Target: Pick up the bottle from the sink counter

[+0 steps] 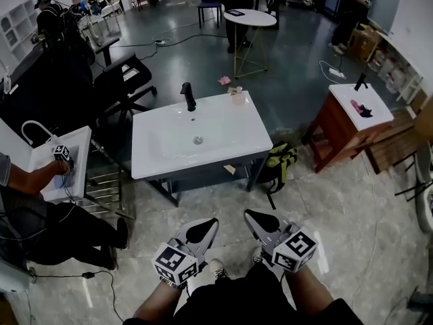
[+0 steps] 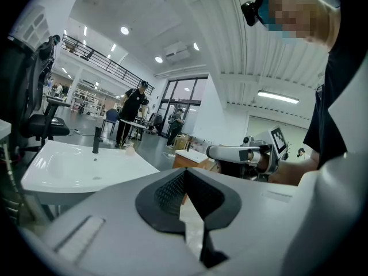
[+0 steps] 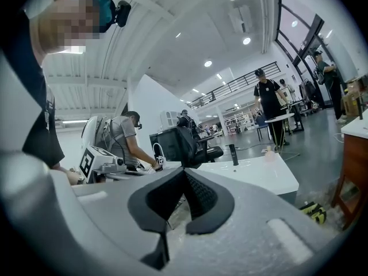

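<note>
White sink counter (image 1: 223,147) as landmark: rectangular slab, smooth and glossy, sunk into a shallow round-cornered basin with a small round metal drain (image 1: 197,140). On the counter's far rim, behind the basin, a slim matte-black faucet (image 1: 189,97), upright with a short spout. To the right of the faucet, at the counter's far edge, the bottle (image 1: 237,95): small, pale pinkish, upright, too small for any label to be read. On the floor (image 1: 352,208) against the counter's right side, a soft, crumpled black and yellow-green bag (image 1: 281,158). Well short of the counter's near edge, above mottled, stone-like tiles, left gripper (image 1: 214,221) and right gripper (image 1: 248,213): pale grey hard-plastic bodies, each tapering to a point and lined with black ribbed pads. Jaws of both clenched together on nothing, well apart from the bottle. Behind each tip, a cube (image 1: 176,263) faced with black-and-white square markers, bearing patterns only, not letters.
</note>
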`<state>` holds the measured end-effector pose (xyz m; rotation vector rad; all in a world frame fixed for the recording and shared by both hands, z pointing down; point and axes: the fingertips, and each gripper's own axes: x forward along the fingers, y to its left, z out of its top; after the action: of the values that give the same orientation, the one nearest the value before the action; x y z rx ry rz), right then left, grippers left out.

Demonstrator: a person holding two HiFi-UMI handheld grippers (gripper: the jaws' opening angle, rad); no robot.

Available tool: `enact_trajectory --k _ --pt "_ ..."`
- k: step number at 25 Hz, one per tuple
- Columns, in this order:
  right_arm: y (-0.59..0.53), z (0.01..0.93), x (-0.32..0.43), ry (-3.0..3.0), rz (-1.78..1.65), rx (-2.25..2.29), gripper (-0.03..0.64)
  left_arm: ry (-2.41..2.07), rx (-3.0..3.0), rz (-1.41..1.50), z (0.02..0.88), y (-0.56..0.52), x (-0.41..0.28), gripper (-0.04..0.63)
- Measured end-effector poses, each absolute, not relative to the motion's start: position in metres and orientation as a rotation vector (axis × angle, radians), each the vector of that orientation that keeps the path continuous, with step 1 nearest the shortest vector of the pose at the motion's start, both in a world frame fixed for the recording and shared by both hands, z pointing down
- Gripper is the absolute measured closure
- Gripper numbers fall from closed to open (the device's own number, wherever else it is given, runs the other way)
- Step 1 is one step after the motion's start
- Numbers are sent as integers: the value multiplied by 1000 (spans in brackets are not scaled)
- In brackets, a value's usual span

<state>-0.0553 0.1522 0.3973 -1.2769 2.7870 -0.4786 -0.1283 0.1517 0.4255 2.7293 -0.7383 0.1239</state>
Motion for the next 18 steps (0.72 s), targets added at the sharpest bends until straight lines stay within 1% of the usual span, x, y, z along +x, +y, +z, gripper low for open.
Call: enact_trajectory --k 18 --pt "128 401 26 2875 -476 -1181 617 -866 2694 132 426 136 -51 598"
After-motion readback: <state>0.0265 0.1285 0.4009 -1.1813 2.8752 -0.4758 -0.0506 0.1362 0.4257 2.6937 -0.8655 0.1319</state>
